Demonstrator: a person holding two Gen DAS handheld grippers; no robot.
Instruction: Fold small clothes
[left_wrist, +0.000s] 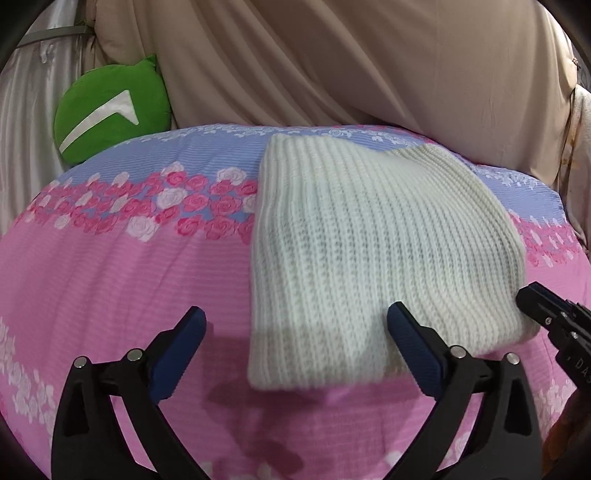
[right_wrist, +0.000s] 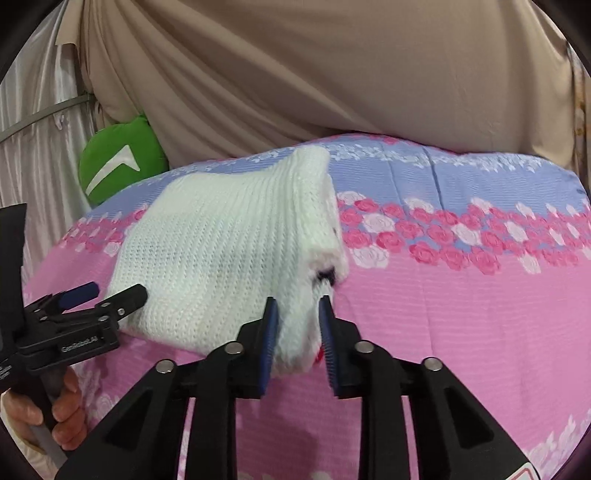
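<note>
White knit lies between both tongs (right pair astride its corner).

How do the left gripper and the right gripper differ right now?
The left gripper stands wide open, its fingers straddling the near corner of the white knitted garment. The right gripper is far narrower, with a fold of the garment's edge between its fingers; whether they press it is unclear. Both have black frames and blue pads and point at the same garment on the floral bedspread.
</note>
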